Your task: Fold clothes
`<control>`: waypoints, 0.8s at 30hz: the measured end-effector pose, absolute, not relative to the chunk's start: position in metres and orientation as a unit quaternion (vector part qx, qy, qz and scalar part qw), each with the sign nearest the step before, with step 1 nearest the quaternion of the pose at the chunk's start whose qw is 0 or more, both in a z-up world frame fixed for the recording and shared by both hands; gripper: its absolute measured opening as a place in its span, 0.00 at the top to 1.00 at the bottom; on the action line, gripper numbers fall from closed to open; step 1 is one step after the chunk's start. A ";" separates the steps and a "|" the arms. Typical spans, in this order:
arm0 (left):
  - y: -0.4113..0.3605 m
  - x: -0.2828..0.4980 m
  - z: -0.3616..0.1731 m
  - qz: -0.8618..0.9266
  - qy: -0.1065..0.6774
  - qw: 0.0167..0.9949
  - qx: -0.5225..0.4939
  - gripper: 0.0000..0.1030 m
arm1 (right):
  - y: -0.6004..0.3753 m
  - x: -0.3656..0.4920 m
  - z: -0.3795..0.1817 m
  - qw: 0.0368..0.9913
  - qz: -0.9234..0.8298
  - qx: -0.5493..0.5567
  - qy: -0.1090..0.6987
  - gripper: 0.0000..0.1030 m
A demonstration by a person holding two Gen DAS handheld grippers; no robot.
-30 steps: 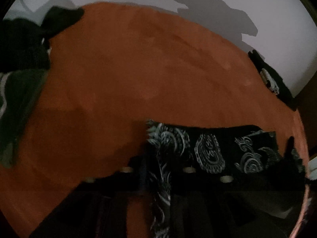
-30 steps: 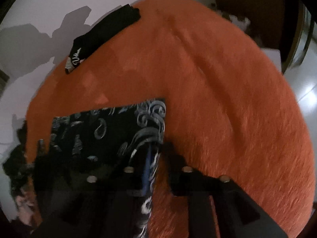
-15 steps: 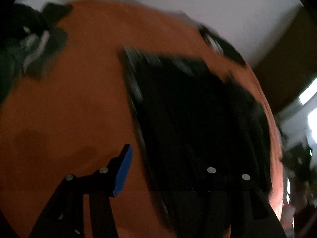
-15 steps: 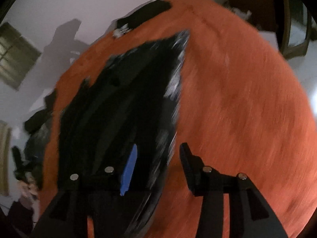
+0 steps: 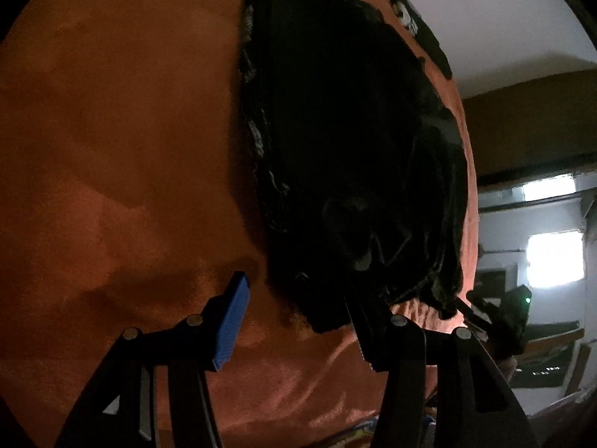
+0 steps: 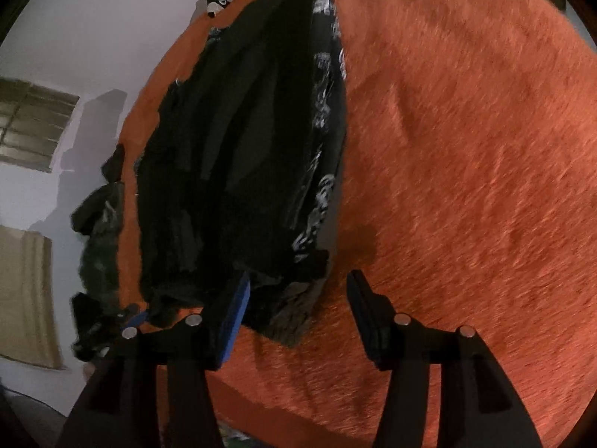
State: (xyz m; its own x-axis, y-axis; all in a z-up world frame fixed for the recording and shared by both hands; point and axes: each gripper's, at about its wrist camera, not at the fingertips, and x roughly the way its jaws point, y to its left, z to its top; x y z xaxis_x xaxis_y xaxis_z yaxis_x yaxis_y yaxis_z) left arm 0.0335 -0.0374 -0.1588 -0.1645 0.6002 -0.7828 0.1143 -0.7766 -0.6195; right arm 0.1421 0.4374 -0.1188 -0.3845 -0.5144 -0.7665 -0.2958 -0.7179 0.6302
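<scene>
Both grippers, left (image 5: 294, 298) and right (image 6: 298, 296), stand apart, jaws just widened and empty; black patterned garment (image 6: 238, 156) fills upper centre on orange blanket (image 6: 466, 171).

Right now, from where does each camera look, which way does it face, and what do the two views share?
Left wrist: sits on the left tongs, facing down along them at the black patterned garment on the orange blanket; both fingers show, spread apart, nothing between them.
Right wrist: sits on the right tongs, facing down at the same garment and blanket; both fingers show, spread apart around the garment's near corner, not pressing it.
Shared: garment, blanket, white wall.
</scene>
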 end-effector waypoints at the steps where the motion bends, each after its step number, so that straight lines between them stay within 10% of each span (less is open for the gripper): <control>1: -0.036 0.036 -0.164 0.694 -0.298 0.178 -0.631 0.47 | 0.436 0.142 -0.123 0.085 -0.730 0.555 -0.390 0.48; 7: -0.024 0.048 -0.182 0.666 -0.310 0.180 -0.654 0.49 | 0.416 0.148 -0.148 0.095 -0.702 0.589 -0.390 0.51; 10: -0.021 0.048 -0.177 0.671 -0.317 0.180 -0.646 0.90 | 0.412 0.150 -0.143 0.087 -0.717 0.574 -0.385 0.82; 24: -0.034 0.077 -0.173 0.715 -0.214 0.226 -0.626 0.92 | 0.407 0.189 -0.145 0.083 -0.742 0.570 -0.343 0.98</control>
